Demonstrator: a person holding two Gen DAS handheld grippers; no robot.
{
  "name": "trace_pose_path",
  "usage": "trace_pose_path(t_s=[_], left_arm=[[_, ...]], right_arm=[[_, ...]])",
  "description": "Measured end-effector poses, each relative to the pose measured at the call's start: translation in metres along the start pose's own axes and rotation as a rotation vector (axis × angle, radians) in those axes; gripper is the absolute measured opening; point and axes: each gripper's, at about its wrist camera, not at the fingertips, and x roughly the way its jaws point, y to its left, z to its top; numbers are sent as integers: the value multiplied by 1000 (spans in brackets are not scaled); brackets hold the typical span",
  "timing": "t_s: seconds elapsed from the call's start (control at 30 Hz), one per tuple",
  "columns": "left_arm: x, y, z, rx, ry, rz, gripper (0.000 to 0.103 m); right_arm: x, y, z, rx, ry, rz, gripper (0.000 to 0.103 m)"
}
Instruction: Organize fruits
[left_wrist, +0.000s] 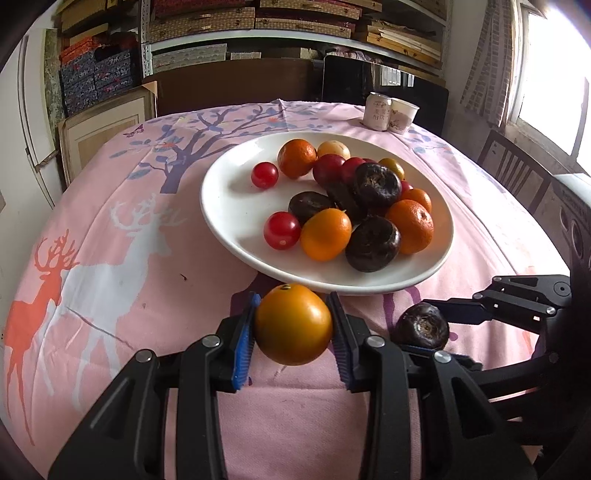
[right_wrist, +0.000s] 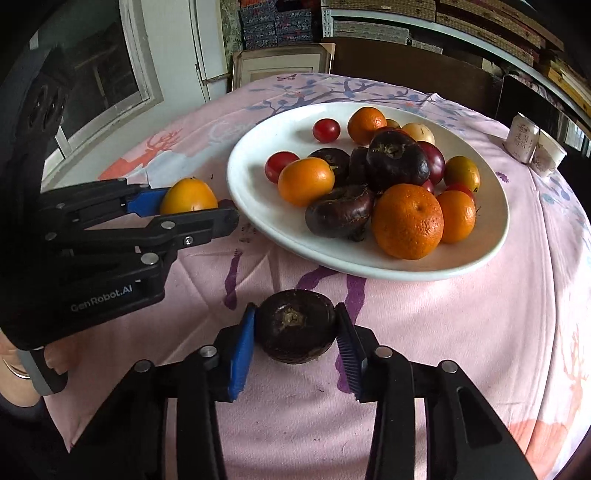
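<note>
A white plate (left_wrist: 236, 192) on the pink tablecloth holds several fruits: oranges, red cherry tomatoes, dark water chestnuts and a yellow one. My left gripper (left_wrist: 293, 326) is shut on an orange-yellow fruit (left_wrist: 293, 325) just in front of the plate's near rim; it also shows in the right wrist view (right_wrist: 188, 199). My right gripper (right_wrist: 295, 328) is shut on a dark water chestnut (right_wrist: 295, 325), held in front of the plate (right_wrist: 491, 221); the chestnut also shows in the left wrist view (left_wrist: 421, 326), to the right of my left gripper.
Two white cups (left_wrist: 389, 112) stand at the table's far right, behind the plate. A dark chair (left_wrist: 517, 173) stands at the right. Shelves of boxes (left_wrist: 258, 22) fill the back wall. The cloth (left_wrist: 110, 258) has deer and tree prints.
</note>
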Motion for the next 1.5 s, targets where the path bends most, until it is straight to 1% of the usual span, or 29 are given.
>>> trace_pose_path(t_s=[0.13, 0.27, 0.37, 0.47, 0.5, 0.57, 0.67, 0.7, 0.73, 0.77, 0.8, 0.87, 0.93, 0.97, 1.0, 1.03, 1.07, 1.13, 1.2, 1.27, 1.33, 1.37, 1.4, 1.43, 1.5], left_arm=[[-6, -2, -1, 0, -22, -20, 36], [-21, -6, 1, -5, -70, -78, 36], [-26, -8, 19, -10, -76, -80, 36], [-23, -8, 51, -22, -71, -53, 36], [-20, -7, 62, -27, -71, -56, 36], [-6, -6, 81, -40, -59, -41, 36], [18, -3, 97, -53, -35, -4, 36], [27, 1, 100, -63, -23, 6, 39], [35, 4, 102, -76, -6, 12, 43], [41, 8, 102, -90, 8, 24, 59], [43, 13, 100, -105, 13, 35, 79], [38, 19, 92, -128, 7, 52, 96], [25, 22, 79, -130, 0, 53, 98], [18, 23, 72, -136, -2, 50, 98], [9, 24, 62, -147, -4, 33, 98], [1, 24, 53, -156, -2, 24, 98], [-8, 23, 42, -171, -10, 30, 98], [-33, 18, 22, -181, -66, 65, 98], [-62, 9, 1, -189, -127, 123, 98], [-83, 0, -13, -210, -140, 134, 98], [-99, -12, -25, -211, -123, 108, 98], [-105, -19, -30, -196, -119, 108, 98], [-112, -28, -36, -170, -126, 129, 98], [-118, -38, -39, -139, -136, 169, 98], [-128, -58, -49, -71, -155, 260, 98]], right_arm=[[-19, -18, -9, 68, -53, 55, 42], [-42, -48, -9, 148, -110, 95, 42], [-59, -68, 10, 183, -148, 89, 42], [-71, -76, 40, 173, -193, 69, 42], [-72, -78, 51, 172, -203, 64, 42], [-65, -84, 72, 198, -207, 62, 42], [-38, -96, 101, 238, -185, 81, 43], [-29, -100, 108, 253, -176, 73, 43], [-21, -105, 111, 274, -169, 64, 49], [-16, -107, 111, 293, -161, 62, 55], [-14, -110, 110, 305, -164, 47, 55], [-22, -110, 102, 310, -194, 32, 62], [-36, -104, 85, 292, -220, 21, 65], [-44, -99, 74, 280, -228, 9, 68], [-54, -93, 58, 270, -240, 8, 70], [-63, -86, 42, 264, -249, 24, 75], [-73, -80, 24, 261, -259, 49, 81], [-89, -72, -10, 258, -278, 101, 87], [-103, -65, -42, 263, -300, 138, 92], [-116, -60, -68, 279, -326, 139, 99], [-127, -59, -86, 303, -342, 109, 99], [-130, -58, -91, 305, -326, 81, 99], [-131, -57, -93, 304, -293, 40, 99], [-132, -55, -95, 301, -270, 0, 99], [-138, -55, -101, 304, -279, -35, 99]])
